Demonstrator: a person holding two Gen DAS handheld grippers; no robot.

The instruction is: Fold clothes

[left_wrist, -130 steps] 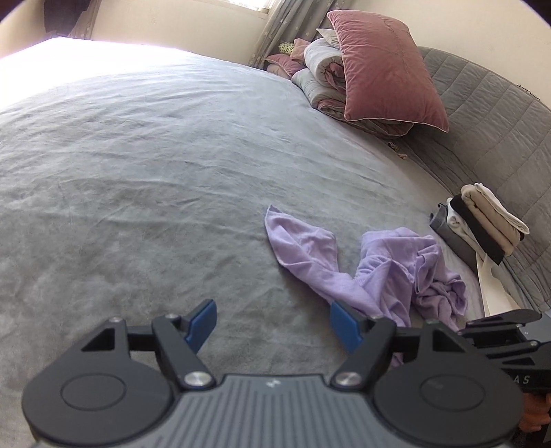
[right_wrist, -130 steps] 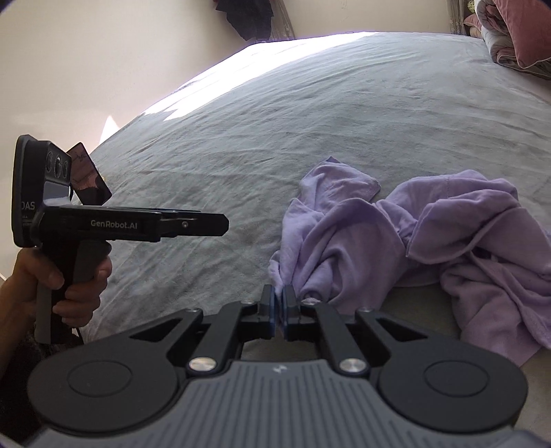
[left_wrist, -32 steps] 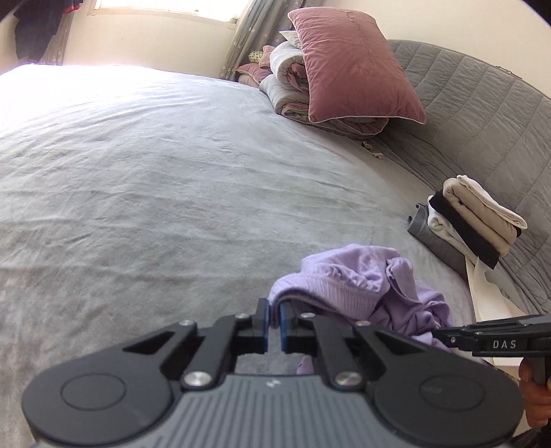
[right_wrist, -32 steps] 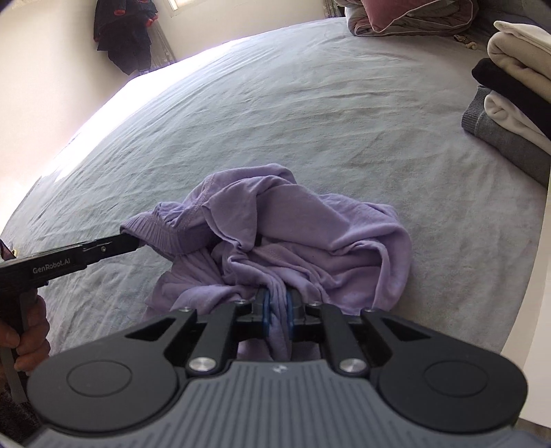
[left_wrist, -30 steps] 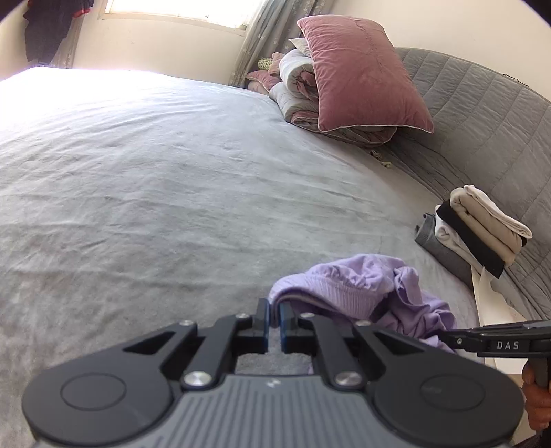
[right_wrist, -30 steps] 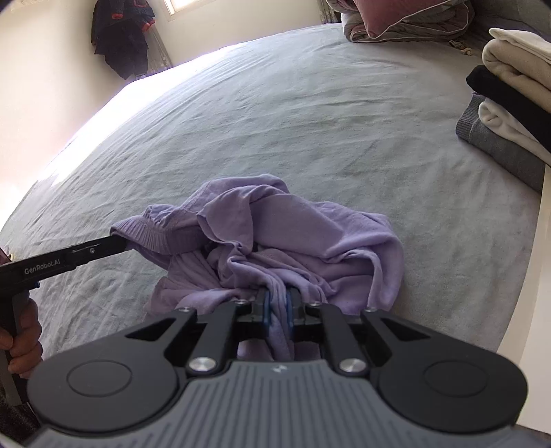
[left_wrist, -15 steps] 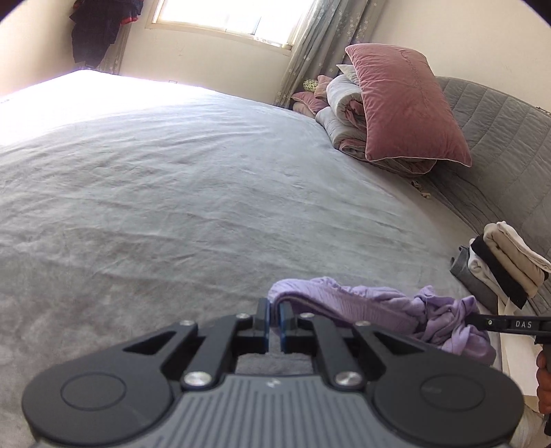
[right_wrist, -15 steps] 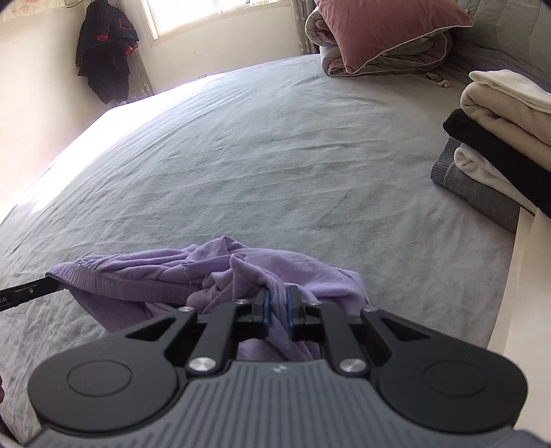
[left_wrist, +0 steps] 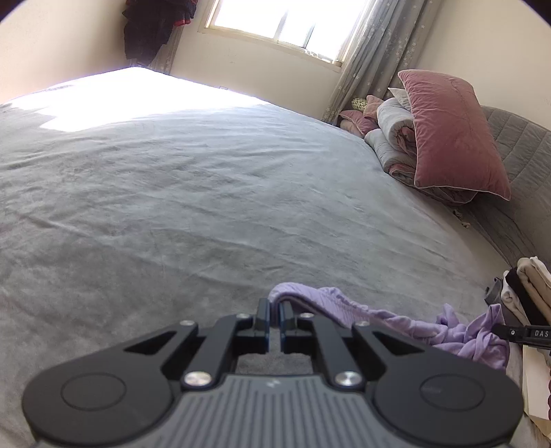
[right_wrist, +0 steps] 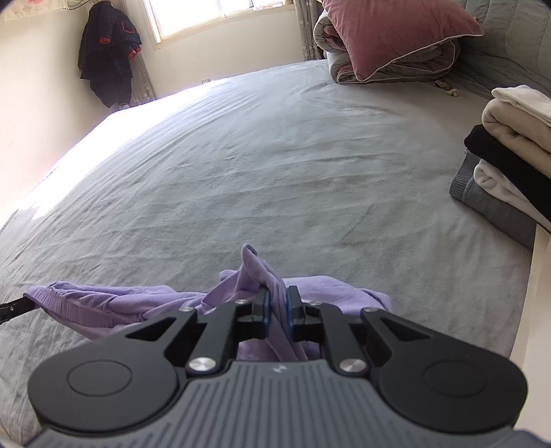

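Leftmost, in the right wrist view, a dark jacket point(right_wrist: 106, 51) hangs in the corner beside the window point(right_wrist: 206, 13). Low at that view's left edge the tip of the left gripper point(right_wrist: 13, 306) meets the ribbed band of the garment point(right_wrist: 103, 306), a lilac piece that runs across the grey bed point(right_wrist: 275, 155) toward the middle. There the right gripper point(right_wrist: 276, 310) has its fingers nearly together, pinching a fold of the same cloth, and a peak of fabric stands up just past the blue pads. To the right, near the bed's edge, sits a stack point(right_wrist: 509, 162) of folded clothes in cream, black, white and grey, and far behind it a pink pillow point(right_wrist: 396, 31) leans on rolled bedding. From the left wrist view, the left gripper point(left_wrist: 273, 320) shows its fingers shut tight on the band, which arches over the tips. From there the garment point(left_wrist: 396, 320) trails rightward in a stretched, twisted strand, partly off the bed point(left_wrist: 206, 189), to the right gripper's black tip point(left_wrist: 516, 332) at the frame's right edge. The stack point(left_wrist: 527, 289) lies just beyond that tip, and the pillow point(left_wrist: 451, 131) rests against the quilted headboard point(left_wrist: 523, 165).
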